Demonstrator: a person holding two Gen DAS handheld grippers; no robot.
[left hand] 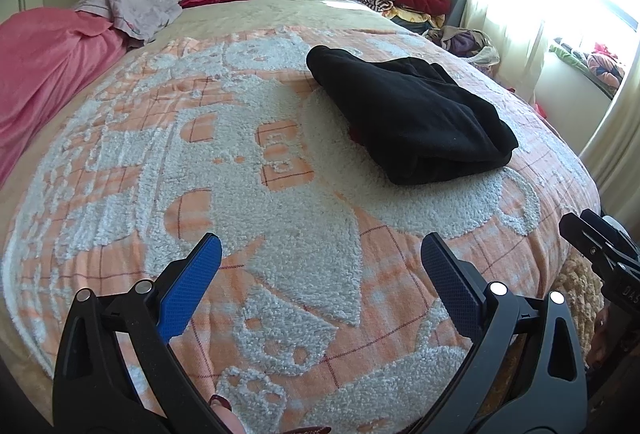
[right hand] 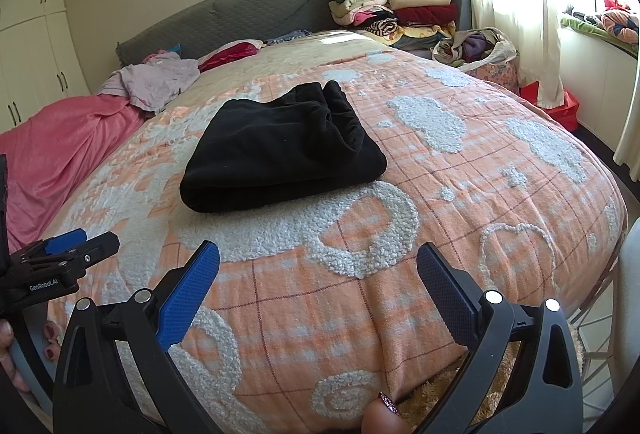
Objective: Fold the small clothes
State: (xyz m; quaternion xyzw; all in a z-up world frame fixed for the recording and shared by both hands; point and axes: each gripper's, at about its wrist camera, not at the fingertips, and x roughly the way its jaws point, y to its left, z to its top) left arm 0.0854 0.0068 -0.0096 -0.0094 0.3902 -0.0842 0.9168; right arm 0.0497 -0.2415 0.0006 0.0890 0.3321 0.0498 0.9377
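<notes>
- Black garment (left hand: 408, 117): lay folded into a compact bundle on the orange-and-white blanket (left hand: 256, 218), well forward of both tools, nothing touching it.
- Left gripper (left hand: 320, 254): hovered above the near part of the blanket, blue pads spread wide, nothing between them.
- Right gripper (right hand: 318, 262): likewise spread wide and empty, held above the near edge of the bed.
- Bearing from the left gripper: ahead and to the right, well apart.
- Bearing from the right gripper: ahead and slightly to the left, close to the centre line of that view.
- Long axis of the garment: ran slantwise across both views, from the rounded fold at the near-left end in the right wrist view to the bunched open end at the far right.
- Nearer tool, judged: the right one, since the bundle sat more squarely in front of it; margin small.
- Progress, judged: this piece appeared already folded; likely next call a straight forward reach to lift or shift it.
- Stack of folded clothes (right hand: 396, 9): sat beside the headboard (right hand: 240, 5), far beyond the garment.
</notes>
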